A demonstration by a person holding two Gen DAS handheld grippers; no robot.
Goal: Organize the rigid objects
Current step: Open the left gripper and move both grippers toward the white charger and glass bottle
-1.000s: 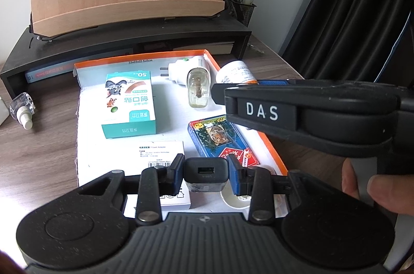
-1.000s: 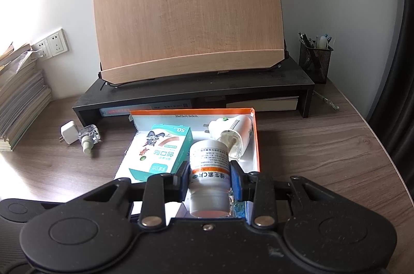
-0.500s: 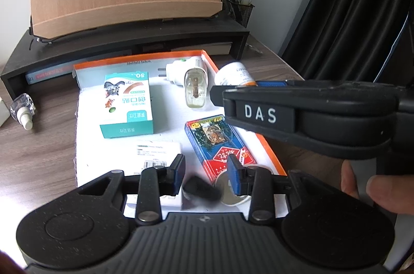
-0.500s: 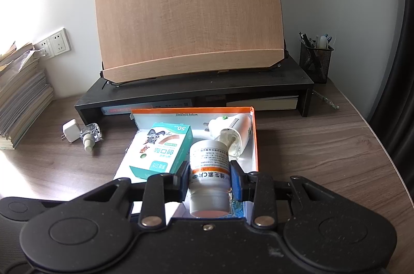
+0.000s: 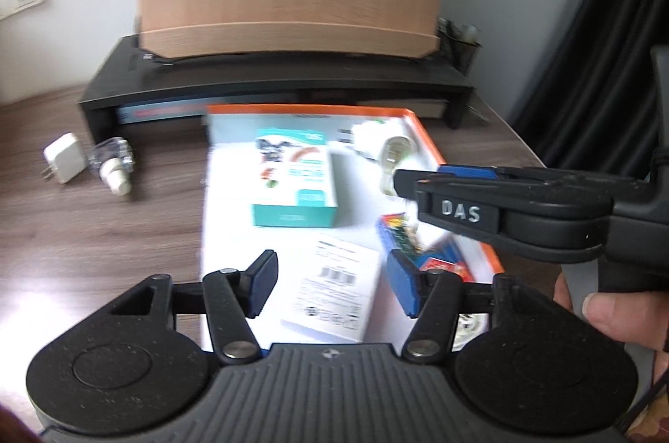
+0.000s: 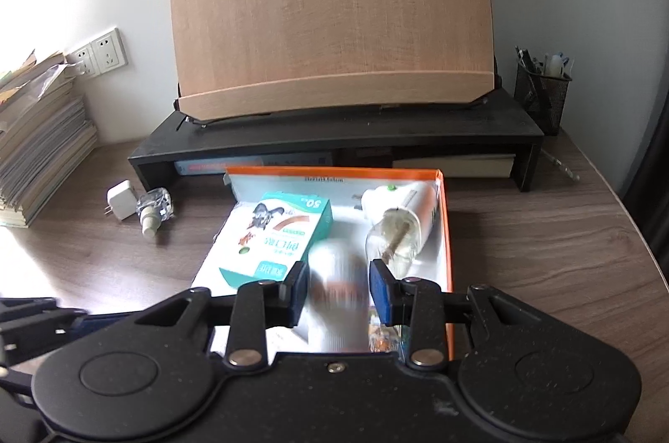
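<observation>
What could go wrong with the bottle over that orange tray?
On the right gripper the jaws have just been opening; the blurred white bottle between them looks released and could knock the clear-bulbed plug-in beside it. The left gripper, jaws just opened and empty, is close to the right one; they might bump.

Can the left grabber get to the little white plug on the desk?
Probably yes. The left gripper stands open with nothing between its jaws, having just opened. The white plug lies on bare desk beside a clear bottle, outside the box, with nothing between.
</observation>
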